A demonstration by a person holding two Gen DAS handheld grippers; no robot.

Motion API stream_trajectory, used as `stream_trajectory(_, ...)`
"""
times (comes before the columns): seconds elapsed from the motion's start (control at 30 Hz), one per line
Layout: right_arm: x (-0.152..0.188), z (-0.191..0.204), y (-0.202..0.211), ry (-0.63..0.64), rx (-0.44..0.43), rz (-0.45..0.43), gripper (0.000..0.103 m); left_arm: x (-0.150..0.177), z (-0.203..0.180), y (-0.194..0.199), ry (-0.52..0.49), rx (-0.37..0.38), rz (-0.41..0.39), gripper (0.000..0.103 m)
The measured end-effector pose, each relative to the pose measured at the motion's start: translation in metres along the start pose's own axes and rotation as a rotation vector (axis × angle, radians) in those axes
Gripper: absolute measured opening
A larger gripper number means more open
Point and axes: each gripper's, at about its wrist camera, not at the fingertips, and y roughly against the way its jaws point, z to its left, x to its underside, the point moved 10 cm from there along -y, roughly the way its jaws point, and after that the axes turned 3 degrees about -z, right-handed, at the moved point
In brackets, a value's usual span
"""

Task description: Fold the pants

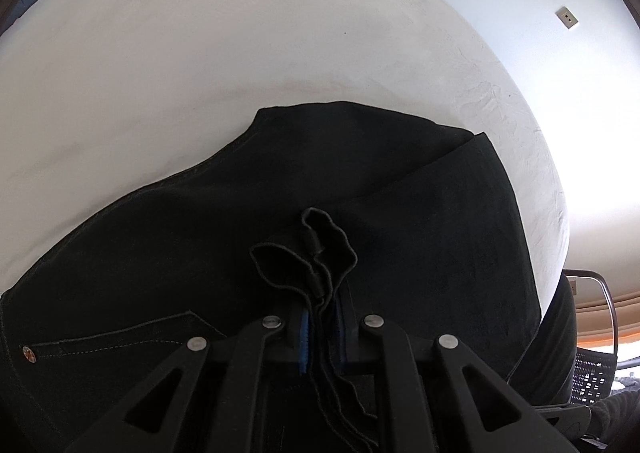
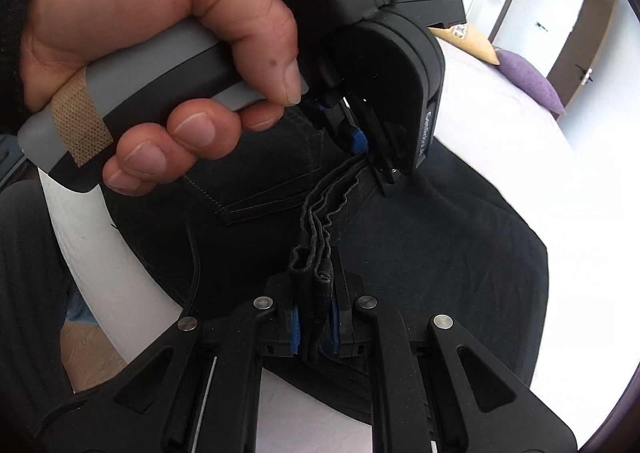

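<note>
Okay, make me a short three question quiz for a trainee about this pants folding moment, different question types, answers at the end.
1. True or false: the right claw is clamped on bunched hem layers of the black pants.
2. What is the left claw gripping? A) a purple pillow B) pants fabric C) nothing
3. Fill in: the pants lie on a ____ bed sheet.

Key: 1 true; 2 B; 3 white
</note>
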Motion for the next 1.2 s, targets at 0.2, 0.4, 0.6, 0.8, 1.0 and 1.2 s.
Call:
stream_trajectory(0.2, 0.021, 0.007, -0.012, -0.004, -0.015, 0.025, 0.011, 0.002, -0.005, -0.003, -0.007, -0.006, -0.03, 0.015)
stream_trajectory(0.4, 0.033, -0.004, -0.01, -0.075, -0.073, 0.058, 0.016, 0.002, 0.005, 0.007, -0.014, -0.105, -0.058, 0.049)
stream_trajectory(0.6, 0.05, -0.03, 0.037, -0.337, -0.368, 0.019, 0.056, 0.001, 0.027, 0.049, -0.046, -0.365, -0.167, 0.067)
stream_trajectory(0.8, 0.07, -0.142, 0.08, -0.727, -0.596, -0.079, 0.056, 0.027, -0.03, 0.06, -0.094, -0.357, -0.277, 0.067)
stream_trajectory(1.0, 0.082, -0.255, 0.055, -0.913, -0.699, -0.086, 0.056, 0.062, -0.049, -0.006, -0.052, -0.333, -0.185, 0.068)
stream_trajectory(1.2, 0.057, -0.327, -0.012, -1.014, -0.766, -0.063, 0.056, 0.062, -0.047, -0.011, -0.052, -0.32, -0.2, 0.07)
